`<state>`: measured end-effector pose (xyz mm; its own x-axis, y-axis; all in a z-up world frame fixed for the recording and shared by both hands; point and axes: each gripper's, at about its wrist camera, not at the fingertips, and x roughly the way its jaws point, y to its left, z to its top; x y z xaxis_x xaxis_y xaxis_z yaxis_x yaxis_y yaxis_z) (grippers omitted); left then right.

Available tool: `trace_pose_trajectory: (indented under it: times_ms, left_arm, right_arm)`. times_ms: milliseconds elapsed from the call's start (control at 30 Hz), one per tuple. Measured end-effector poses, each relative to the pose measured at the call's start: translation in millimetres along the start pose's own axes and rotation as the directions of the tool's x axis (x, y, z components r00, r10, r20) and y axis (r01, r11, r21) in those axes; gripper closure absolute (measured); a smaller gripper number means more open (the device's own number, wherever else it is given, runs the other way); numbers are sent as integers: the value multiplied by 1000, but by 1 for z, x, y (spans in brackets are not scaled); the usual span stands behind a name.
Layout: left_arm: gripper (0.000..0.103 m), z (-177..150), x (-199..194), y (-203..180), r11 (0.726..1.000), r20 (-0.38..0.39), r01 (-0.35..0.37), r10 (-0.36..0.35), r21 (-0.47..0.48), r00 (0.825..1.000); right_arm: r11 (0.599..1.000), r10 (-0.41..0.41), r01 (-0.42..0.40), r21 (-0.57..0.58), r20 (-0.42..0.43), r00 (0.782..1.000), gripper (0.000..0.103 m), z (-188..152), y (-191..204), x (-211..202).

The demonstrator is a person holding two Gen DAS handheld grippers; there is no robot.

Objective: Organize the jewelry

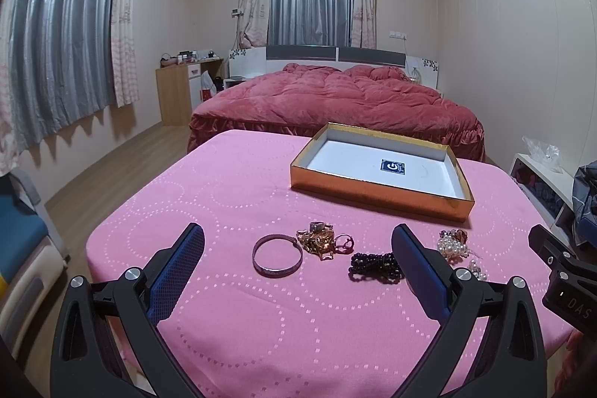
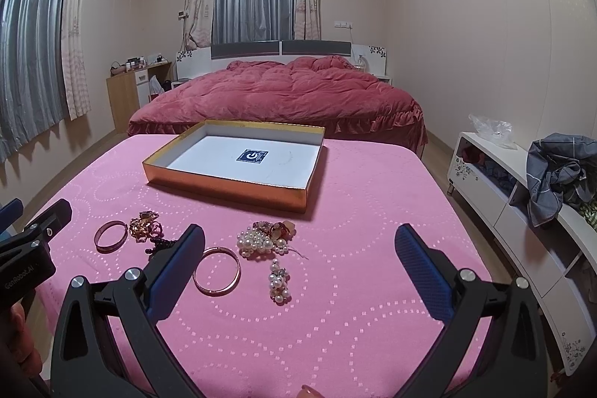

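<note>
A shallow gold-edged box [image 1: 377, 193] with a white floor stands open at the far side of the pink table [image 1: 261, 323]; it also shows in the right wrist view [image 2: 224, 183]. Jewelry lies in front of it: a silver bangle [image 1: 277, 255], a gold tangle with rings [image 1: 322, 241], black beads [image 1: 375, 266], pearl clusters [image 1: 453, 247]. The right wrist view shows a bangle [image 2: 217, 271], pearls [image 2: 261, 241], a pearl strand [image 2: 279, 280] and a second bangle [image 2: 111, 235]. My left gripper [image 1: 298, 241] is open above the bangle. My right gripper [image 2: 298, 241] is open and empty.
A bed with a red quilt [image 1: 335, 99] lies behind the table. A white cabinet [image 2: 522, 222] with clothes on it stands to the right. A wooden desk [image 1: 179, 92] stands at the back left, by the curtains.
</note>
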<state>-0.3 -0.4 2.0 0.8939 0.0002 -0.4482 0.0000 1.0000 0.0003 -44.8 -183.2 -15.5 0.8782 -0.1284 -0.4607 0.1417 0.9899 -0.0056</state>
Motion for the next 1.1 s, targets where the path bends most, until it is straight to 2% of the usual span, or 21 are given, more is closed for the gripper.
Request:
trace_pose_trajectory:
  times_ms: [1100]
  left_arm:
    - [5,-5,2,2,1000,-3,-1,1,0,1000]
  right_arm:
    - [1000,5,-5,-5,-8,1000,103,0,1,3]
